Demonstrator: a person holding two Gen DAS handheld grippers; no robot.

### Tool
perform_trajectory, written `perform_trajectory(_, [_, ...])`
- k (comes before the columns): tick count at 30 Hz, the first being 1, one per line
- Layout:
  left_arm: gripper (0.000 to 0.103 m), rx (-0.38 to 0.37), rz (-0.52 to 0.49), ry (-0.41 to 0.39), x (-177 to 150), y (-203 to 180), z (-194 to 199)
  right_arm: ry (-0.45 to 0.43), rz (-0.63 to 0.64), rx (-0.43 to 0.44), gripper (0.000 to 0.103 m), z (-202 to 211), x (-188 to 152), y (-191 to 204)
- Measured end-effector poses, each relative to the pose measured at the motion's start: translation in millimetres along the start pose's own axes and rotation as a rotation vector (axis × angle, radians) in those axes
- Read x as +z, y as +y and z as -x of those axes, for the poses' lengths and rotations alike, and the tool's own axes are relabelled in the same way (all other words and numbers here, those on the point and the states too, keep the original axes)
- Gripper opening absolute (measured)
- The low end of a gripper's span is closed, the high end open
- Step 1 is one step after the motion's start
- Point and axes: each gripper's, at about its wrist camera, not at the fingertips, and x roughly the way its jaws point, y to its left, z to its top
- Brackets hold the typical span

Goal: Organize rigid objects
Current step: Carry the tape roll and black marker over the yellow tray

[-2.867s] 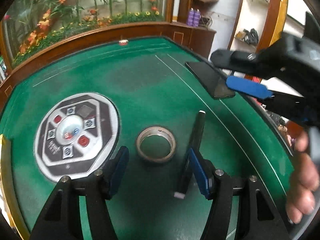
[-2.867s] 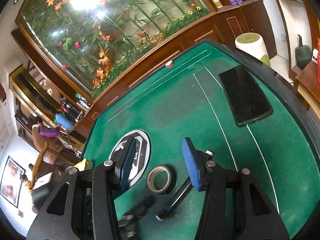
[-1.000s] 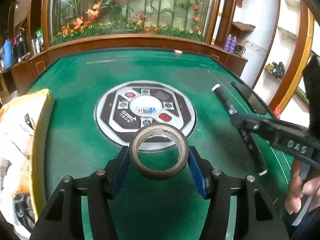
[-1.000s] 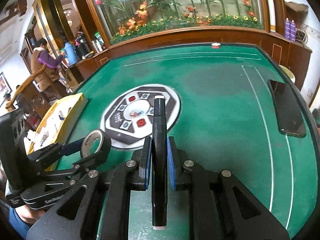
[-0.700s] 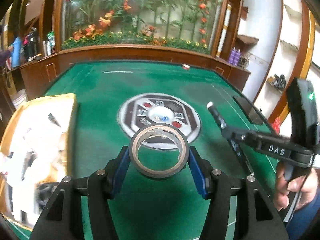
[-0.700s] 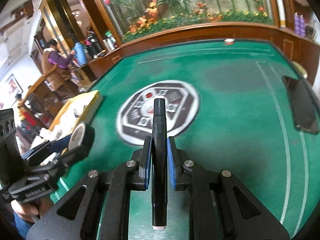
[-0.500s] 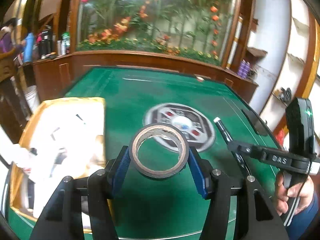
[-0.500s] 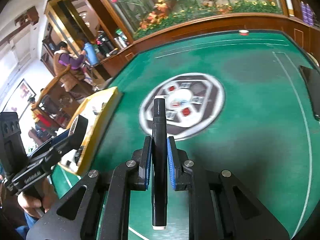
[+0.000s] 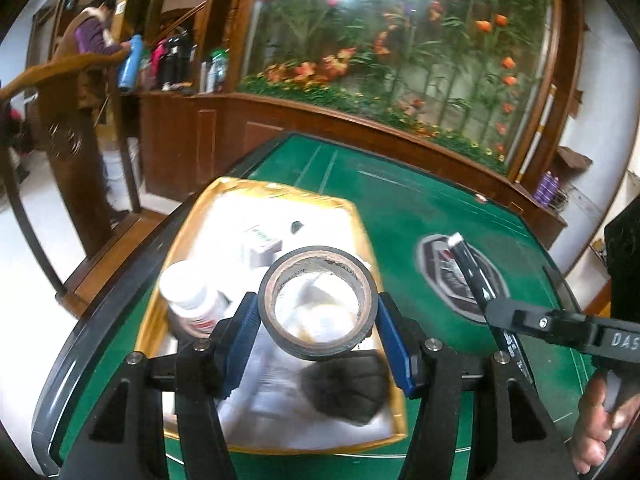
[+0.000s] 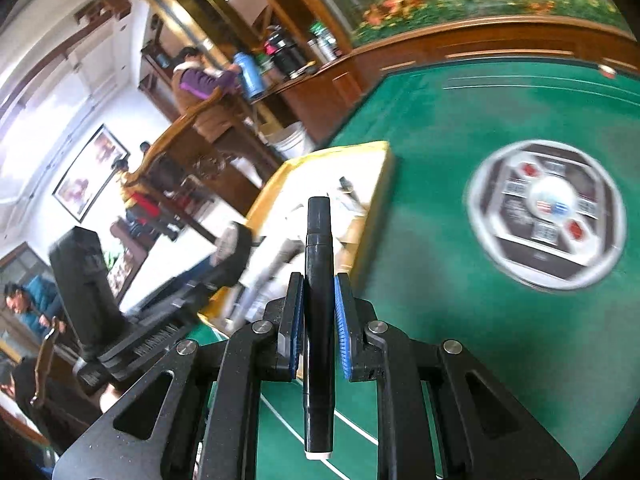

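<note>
My left gripper [image 9: 318, 330] is shut on a black tape roll [image 9: 318, 305] with a brown cardboard core, and holds it in the air above a yellow-rimmed box [image 9: 276, 194] at the left end of the green table. My right gripper [image 10: 317, 310] is shut on a black marker [image 10: 318, 304], which stands lengthwise between the blue pads with its white end toward the camera. In the left wrist view the right gripper [image 9: 496, 312] and its marker [image 9: 470, 270] hang over the felt to the right of the box. The right wrist view shows the left gripper with the tape roll [image 10: 232, 246] blurred over the yellow-rimmed box [image 10: 372, 200].
The box holds a white bottle [image 9: 190, 300], a small white carton [image 9: 260, 242], papers and a dark soft item [image 9: 346, 390]. A round printed panel [image 10: 548, 210] lies mid-table. Wooden counters, a railing and people [image 10: 204, 92] stand beyond the table's left edge [image 9: 100, 320].
Both grippers have swung left across the table, each keeping its grip. The tape roll has gone from over the round panel to over the box, and the marker has followed toward the box.
</note>
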Motion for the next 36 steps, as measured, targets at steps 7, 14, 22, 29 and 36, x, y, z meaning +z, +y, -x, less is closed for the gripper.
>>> perform_trajectory(7, [0.058, 0.017, 0.0, 0.023, -3, 14, -12, 0.059, 0.027, -0.023, 0.015, -63, 21, 31])
perform_trajectory(14, [0.058, 0.03, -0.004, 0.039, -5, 28, -20, 0.094, 0.038, -0.061, 0.015, -108, 44, 43])
perform_trajectory(22, [0.058, 0.025, -0.022, 0.05, -10, 28, -23, 0.113, 0.071, -0.105, 0.015, -140, 48, 49])
perform_trajectory(29, [0.058, 0.054, -0.044, 0.039, -14, 21, -21, 0.107, 0.105, -0.155, 0.015, -150, 47, 51])
perform_trajectory(36, [0.059, 0.083, -0.068, 0.024, -17, 16, -20, 0.111, 0.102, -0.144, 0.015, -149, 49, 49])
